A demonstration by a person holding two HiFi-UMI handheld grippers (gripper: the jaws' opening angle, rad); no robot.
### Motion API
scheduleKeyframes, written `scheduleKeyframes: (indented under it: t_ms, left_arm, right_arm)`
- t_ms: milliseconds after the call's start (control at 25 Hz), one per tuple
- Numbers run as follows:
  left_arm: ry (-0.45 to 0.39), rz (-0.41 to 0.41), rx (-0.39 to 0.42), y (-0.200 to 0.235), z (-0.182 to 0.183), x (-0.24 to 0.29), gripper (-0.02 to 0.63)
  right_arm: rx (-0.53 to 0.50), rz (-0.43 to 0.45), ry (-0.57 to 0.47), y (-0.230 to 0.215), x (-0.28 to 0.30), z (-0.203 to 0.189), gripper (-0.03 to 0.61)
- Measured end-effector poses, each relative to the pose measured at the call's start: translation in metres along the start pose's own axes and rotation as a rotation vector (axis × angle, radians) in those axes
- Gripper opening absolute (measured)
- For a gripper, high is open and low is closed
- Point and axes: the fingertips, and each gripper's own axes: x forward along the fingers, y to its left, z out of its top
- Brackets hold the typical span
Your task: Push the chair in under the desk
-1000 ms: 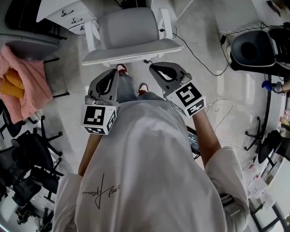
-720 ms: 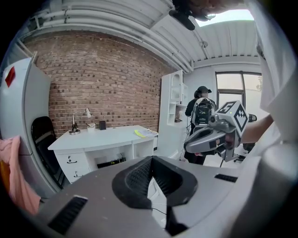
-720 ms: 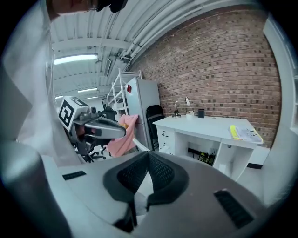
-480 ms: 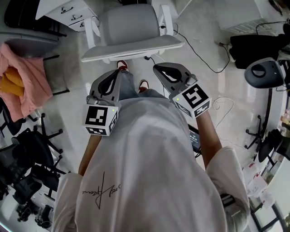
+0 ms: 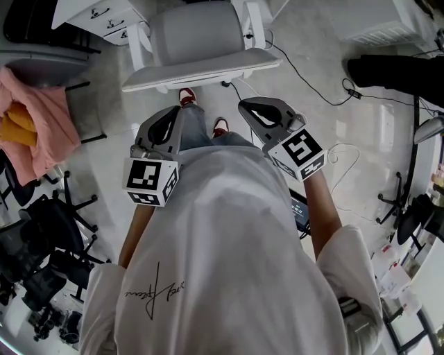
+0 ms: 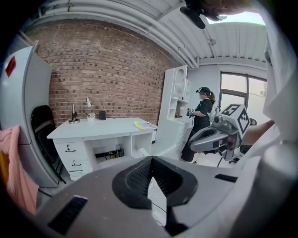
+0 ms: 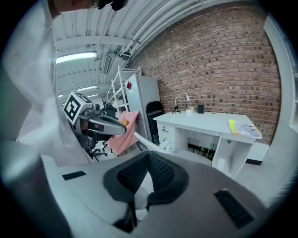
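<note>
The grey-white office chair (image 5: 198, 41) stands at the top of the head view with its backrest edge (image 5: 201, 69) toward me, facing the white desk (image 5: 90, 14). My left gripper (image 5: 168, 114) and right gripper (image 5: 248, 107) are held side by side a short way behind the backrest and touch nothing. Both are shut with nothing between the jaws. The left gripper view looks past its closed jaws (image 6: 150, 160) to the desk (image 6: 100, 128) and the right gripper (image 6: 209, 139). A white chair arm (image 7: 149, 142) and the desk (image 7: 209, 121) lie beyond the closed right jaws (image 7: 148, 155).
A pink cloth (image 5: 35, 118) hangs over a dark chair at the left. Black office chairs (image 5: 41, 243) crowd the lower left. Cables (image 5: 298, 76) trail on the floor to the right of the chair. A person (image 6: 200, 121) stands by a white shelf.
The chair sits slightly higher in the head view than before. The right gripper has drifted a little right. Both stay shut and empty.
</note>
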Motion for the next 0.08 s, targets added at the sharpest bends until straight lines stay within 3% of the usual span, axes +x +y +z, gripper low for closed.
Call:
scheduleKeyframes:
  t_ms: [80]
  left_arm:
    - [0.002,-0.001,0.002,-0.0012,-0.0020,-0.0004,0.006]
  right_arm:
    - [0.001,0.002,0.003,0.0018,-0.0005,-0.0024,0.027]
